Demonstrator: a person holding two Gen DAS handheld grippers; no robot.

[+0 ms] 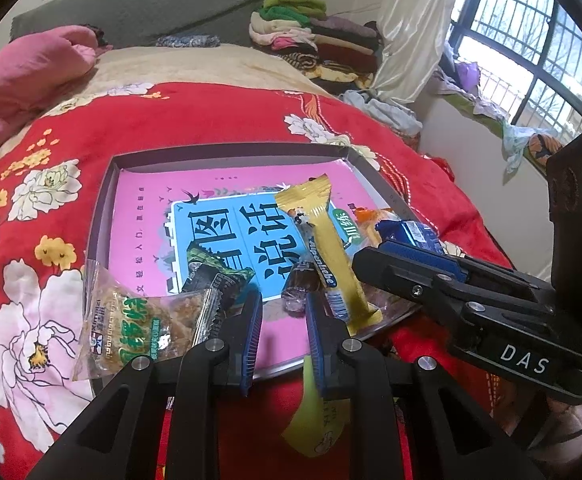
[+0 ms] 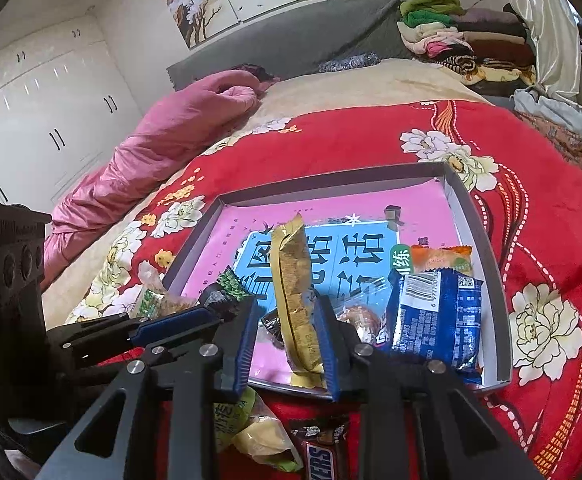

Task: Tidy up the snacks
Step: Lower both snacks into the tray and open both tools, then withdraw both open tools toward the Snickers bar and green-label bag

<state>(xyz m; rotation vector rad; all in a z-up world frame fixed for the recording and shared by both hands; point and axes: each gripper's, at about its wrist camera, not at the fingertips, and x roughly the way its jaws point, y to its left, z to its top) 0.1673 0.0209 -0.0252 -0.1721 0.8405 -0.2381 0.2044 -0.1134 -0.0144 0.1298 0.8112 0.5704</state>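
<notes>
Two hand-held grippers hang over a shallow grey-walled box of snacks on a bed spread with a red floral blanket.

The left gripper has its jaws drawn in to their narrowest, and they hold nothing: only the box's pink printed floor shows in the slit between the blue pads. Just outside its left jaw lies a black-and-green packet. Further left, a clear packet of brown crisps straddles the near edge of the box. A small brown wrapped sweet sits just ahead of its right jaw.

The right gripper has its jaws slightly parted around a long gold Alpenliebe packet. The packet runs lengthwise between them and away across the box floor. Its near end lies against the right-hand pad and clear of the left-hand one, so it is not clamped.

Just outside the right jaw of that gripper a blue packet rests in the near corner of the box, with an orange packet beyond it. Below the jaws, outside the box on the blanket, lie a Snickers bar and a yellow-green packet.
</notes>
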